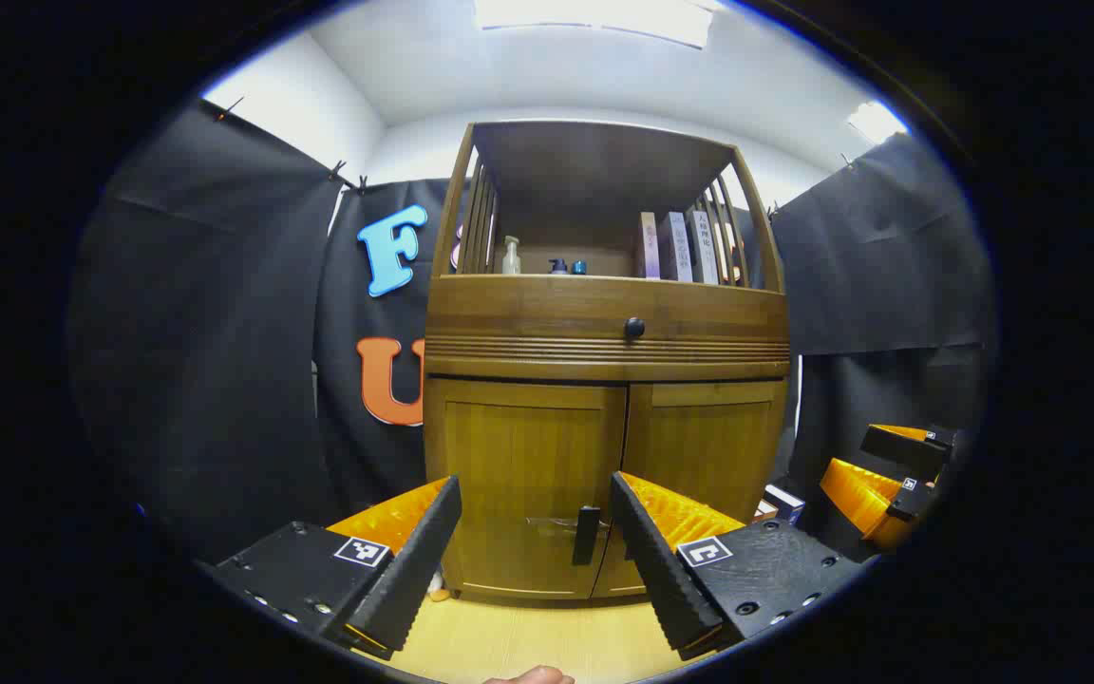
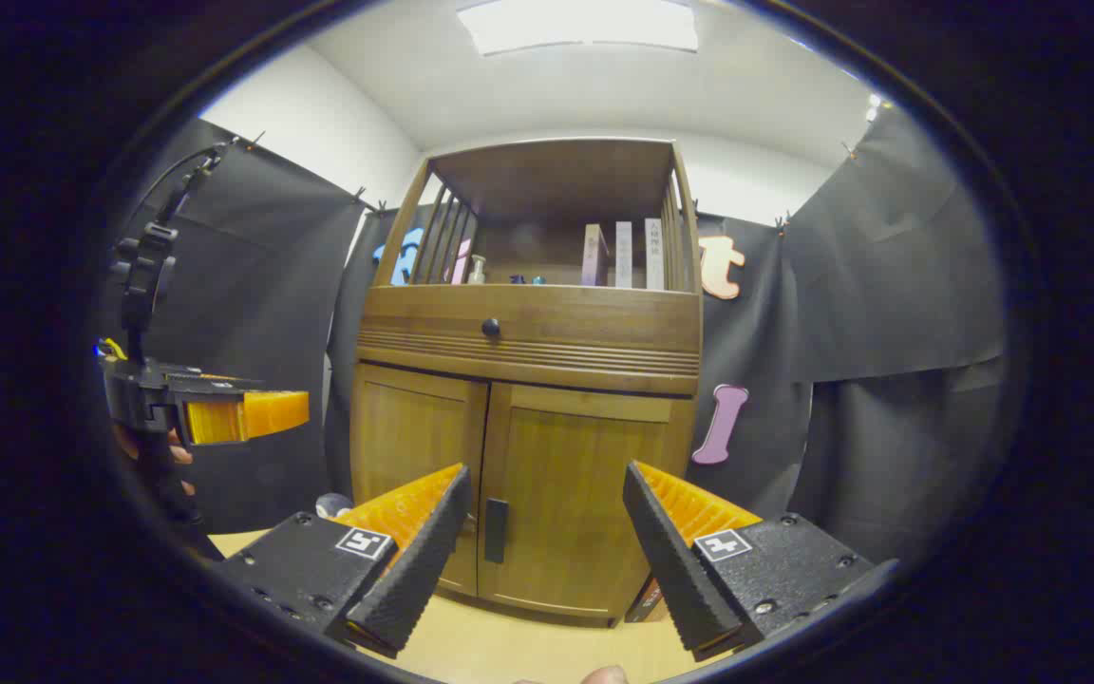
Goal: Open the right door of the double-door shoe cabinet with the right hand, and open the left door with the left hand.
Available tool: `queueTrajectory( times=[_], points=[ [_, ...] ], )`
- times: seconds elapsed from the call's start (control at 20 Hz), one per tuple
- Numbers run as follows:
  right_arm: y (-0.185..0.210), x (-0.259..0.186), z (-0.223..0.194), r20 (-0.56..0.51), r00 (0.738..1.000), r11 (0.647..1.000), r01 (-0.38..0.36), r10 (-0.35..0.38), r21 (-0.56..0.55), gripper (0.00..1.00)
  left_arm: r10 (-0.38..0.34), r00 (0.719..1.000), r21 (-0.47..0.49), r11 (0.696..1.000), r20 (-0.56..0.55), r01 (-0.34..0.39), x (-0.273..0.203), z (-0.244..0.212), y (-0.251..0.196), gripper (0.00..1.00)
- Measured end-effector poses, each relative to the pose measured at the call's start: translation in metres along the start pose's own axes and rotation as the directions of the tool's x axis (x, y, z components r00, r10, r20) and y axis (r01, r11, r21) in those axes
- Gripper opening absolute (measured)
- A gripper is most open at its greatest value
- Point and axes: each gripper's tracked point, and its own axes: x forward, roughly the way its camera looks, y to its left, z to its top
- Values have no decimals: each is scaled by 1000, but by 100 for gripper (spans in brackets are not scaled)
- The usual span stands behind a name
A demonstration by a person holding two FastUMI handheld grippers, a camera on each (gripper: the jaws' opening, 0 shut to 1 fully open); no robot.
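The wooden shoe cabinet [image 1: 604, 313] stands straight ahead with both lower doors closed. In the left gripper view, my left gripper [image 1: 536, 483] is open and a short way in front of the left door [image 1: 518, 456]. A dark handle [image 1: 587, 535] sits by the centre seam between its fingers. The right door [image 1: 713, 446] is beside it. My right gripper [image 1: 889, 480] hangs at the far right. In the right gripper view, my right gripper [image 2: 547, 472] is open before the right door [image 2: 585, 484], with a dark handle [image 2: 496, 530] near its left finger. A hand holds the left gripper [image 2: 224, 413] at the left.
Above the doors is a drawer with a round dark knob [image 1: 634, 328]. An open shelf holds books [image 1: 675, 247] and small bottles [image 1: 511, 256]. A small box [image 1: 782, 501] lies on the floor at the cabinet's right. Black cloth walls close in on both sides.
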Motion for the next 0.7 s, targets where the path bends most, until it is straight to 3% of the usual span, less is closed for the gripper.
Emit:
queueTrajectory(
  times=[0.35, 0.5, 0.55, 0.6, 0.7],
  points=[
    [-36, 1, -4, -3, 999, 999, 37, -37, 3, 100, 48, 997, -29, 998, 60, -47, 0, 18, -12, 94],
    [-34, 3, 0, 4, 998, 998, 65, -65, -22, 100, 64, 996, -5, 998, 65, -63, 4, 19, 0, 94],
    [-32, 6, 1, 7, 997, 996, 80, -80, -26, 98, 59, 996, -1, 998, 66, -59, 7, 19, 2, 100],
    [-29, 8, 1, 8, 995, 995, 95, -94, -25, 100, 51, 996, -1, 999, 71, -51, 9, 19, 5, 94],
    [-21, 13, -1, 6, 994, 993, 113, -113, -13, 97, 53, 995, 3, 999, 89, -53, 15, 21, 16, 94]
  ],
)
